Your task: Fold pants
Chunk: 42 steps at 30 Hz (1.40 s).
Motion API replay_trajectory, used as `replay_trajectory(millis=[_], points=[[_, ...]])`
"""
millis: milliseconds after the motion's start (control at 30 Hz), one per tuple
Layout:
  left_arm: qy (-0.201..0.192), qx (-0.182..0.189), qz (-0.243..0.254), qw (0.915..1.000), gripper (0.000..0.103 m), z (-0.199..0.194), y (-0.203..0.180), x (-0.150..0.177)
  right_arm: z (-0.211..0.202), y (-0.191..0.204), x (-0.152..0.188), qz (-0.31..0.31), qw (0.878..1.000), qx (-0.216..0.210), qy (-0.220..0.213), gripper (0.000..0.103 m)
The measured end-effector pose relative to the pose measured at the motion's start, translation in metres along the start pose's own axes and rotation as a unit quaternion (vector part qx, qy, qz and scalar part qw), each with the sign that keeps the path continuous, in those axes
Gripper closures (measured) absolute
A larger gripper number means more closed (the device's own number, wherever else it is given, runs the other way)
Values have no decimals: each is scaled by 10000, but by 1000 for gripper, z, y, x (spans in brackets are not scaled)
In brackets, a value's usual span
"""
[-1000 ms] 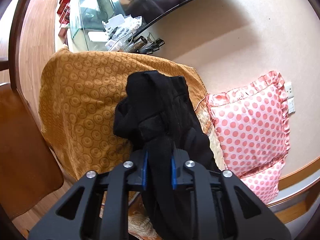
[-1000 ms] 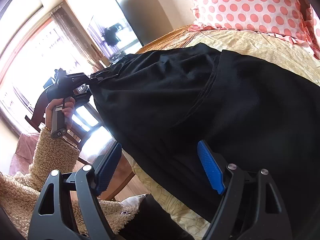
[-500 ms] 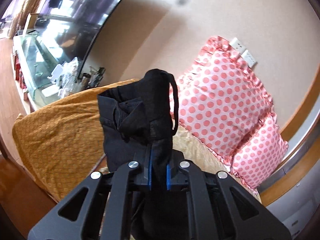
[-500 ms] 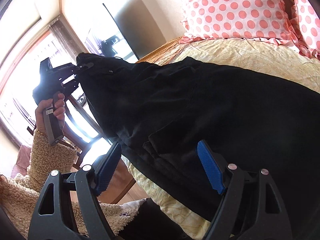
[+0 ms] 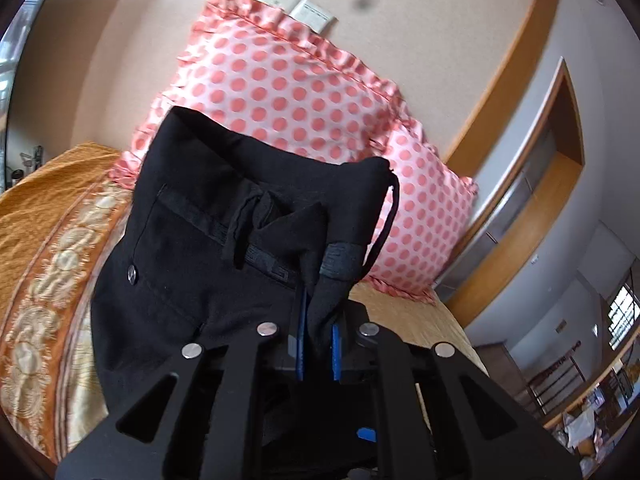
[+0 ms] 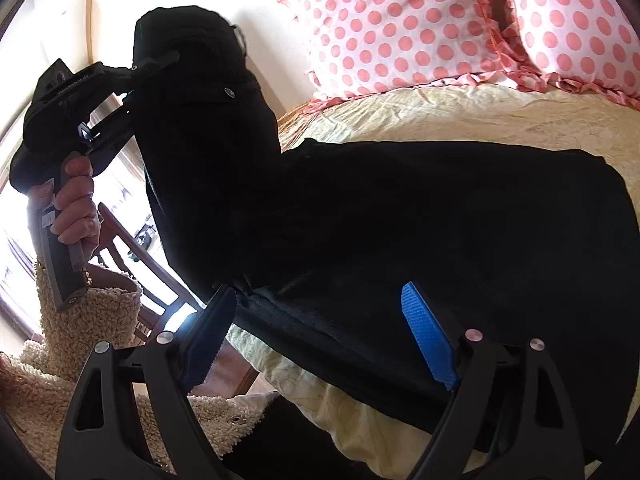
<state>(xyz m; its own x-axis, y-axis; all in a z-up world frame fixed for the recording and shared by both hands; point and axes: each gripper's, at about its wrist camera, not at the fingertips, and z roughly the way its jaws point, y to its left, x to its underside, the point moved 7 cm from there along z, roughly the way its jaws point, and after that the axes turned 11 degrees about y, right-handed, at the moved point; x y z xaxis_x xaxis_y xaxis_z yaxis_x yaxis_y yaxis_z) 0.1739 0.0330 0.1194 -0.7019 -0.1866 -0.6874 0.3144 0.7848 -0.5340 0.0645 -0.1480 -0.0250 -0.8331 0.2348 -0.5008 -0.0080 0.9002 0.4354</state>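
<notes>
Since one second ago, the waistband end of the black fabric pants [image 5: 208,264] has risen from hanging over the orange patterned bedspread [image 5: 36,208] to standing high in front of the pink polka-dot pillows [image 5: 280,92]. My left wrist view has swung from the room's far side toward the headboard wall. I judge this as the start of a lengthwise fold, carrying the waist over toward the legs.

Nearest in the left view, my left gripper [image 5: 317,344] is clamped on a bunched strip of the pants near the waistband, its blue pads [image 5: 335,354] drawn narrow with cloth between them. Beyond the pads, the waistband, a small button and a belt loop are visible, and a loose cord loop hangs to the right side.

Nearest in the right view, my right gripper [image 6: 320,336] stands wide apart and holds nothing. Its blue ribbed pads [image 6: 428,340] sit either side of the lower edge of the pants [image 6: 400,220], just above it; I cannot tell whether they touch the cloth.

Farther out, the legs lie flat on the pale yellow embroidered bed cover [image 6: 440,116]. At left, my left hand [image 6: 74,204] holds the other gripper up, with the cloth rising steeply to it. Farthest, two pillows rest against the wall.

Next requirement, in my judgement: the right gripper should pin or grasp the near edge before the waist comes down.
</notes>
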Motion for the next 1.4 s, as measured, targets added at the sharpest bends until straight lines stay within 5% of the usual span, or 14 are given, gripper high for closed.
replay_trajectory(millis=[167,333,533,733,933,1067,1100,1167,1200,1233,1333,1400], points=[[718,573,368,9951,94,56,-51,32,-18,-28,13,311,9992,218,-138,17],[1542,720,322,9849,95,113,-70,71,-39,-50,27,525,9974,410,-277,17],[1107,732,852,9875,94,114,-107,68,-68,-67,42,754,9938,633,-517,13],[1873,568,1400,9706,94,157,-130,134,-90,-89,56,1072,9882,841,-694,13],[1756,414,1845,9661,94,159,-133,165,-124,-111,70,1381,9774,1323,-899,13],[2106,213,1851,9596,88,174,-122,182,-142,-125,73,1633,9696,1500,-1034,13],[2116,184,1894,9586,86,173,-121,184,-144,-127,71,1643,9687,1525,-1067,13],[2134,316,2031,9551,61,163,-124,188,-151,-125,65,1583,9672,1617,-1153,13],[2117,549,2053,9539,21,155,-127,189,-153,-125,60,1546,9670,1643,-1186,13],[1998,734,2082,9547,2,145,-130,188,-156,-122,55,1478,9671,1665,-1232,13],[1612,758,2585,9494,2,116,-138,187,-160,-111,33,1265,9687,1661,-1346,13],[1348,323,2841,9487,2,105,-132,181,-157,-102,23,1105,9699,1679,-1372,13]])
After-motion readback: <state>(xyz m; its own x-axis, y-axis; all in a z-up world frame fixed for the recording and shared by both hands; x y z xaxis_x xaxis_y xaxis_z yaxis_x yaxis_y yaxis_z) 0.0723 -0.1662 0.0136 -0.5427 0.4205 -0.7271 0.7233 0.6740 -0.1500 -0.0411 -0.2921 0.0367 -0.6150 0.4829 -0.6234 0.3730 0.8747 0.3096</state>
